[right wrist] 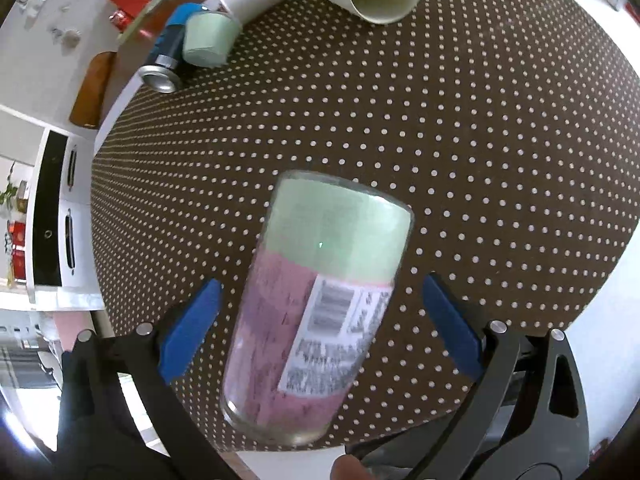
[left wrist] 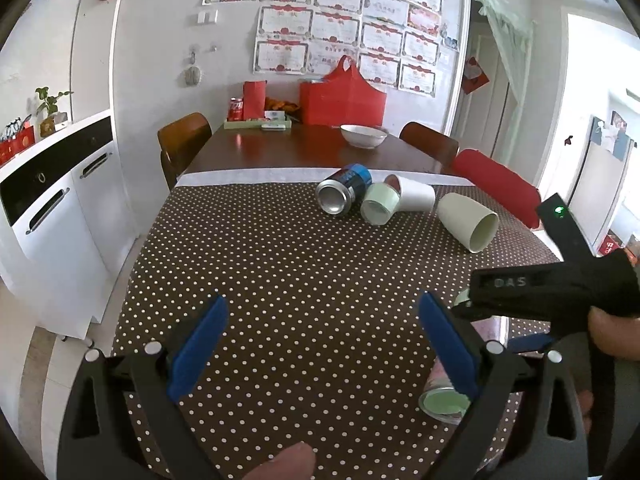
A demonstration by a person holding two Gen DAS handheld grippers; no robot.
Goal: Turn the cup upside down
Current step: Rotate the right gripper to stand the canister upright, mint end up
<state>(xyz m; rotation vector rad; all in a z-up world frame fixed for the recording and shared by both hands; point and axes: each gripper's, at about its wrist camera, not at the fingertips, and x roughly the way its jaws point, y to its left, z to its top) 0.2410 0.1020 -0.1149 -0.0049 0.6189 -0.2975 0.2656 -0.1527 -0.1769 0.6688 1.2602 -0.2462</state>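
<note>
My right tongs (right wrist: pixel 320 332) gape wide around the pink-and-green cup (right wrist: pixel 320 308), which sits on the dotted cloth (right wrist: pixel 480 160) between the pads, untouched, its long axis running away from me; my left tongs (left wrist: pixel 324 344), also spread, hang farther off

The letters "DAS" stand in pale print on the black body of the right claw (left wrist: pixel 516 282), seen from the left wrist view. A red can (left wrist: pixel 235 109) at the far end of the desk carries white script, too small to read for sure. The certificates (left wrist: pixel 285 20) on the wall have red headings that stay illegible. The glass cup (right wrist: pixel 320 304) bears a white label (right wrist: pixel 340 336) with a barcode and blurred, unreadable lines of print.
</note>
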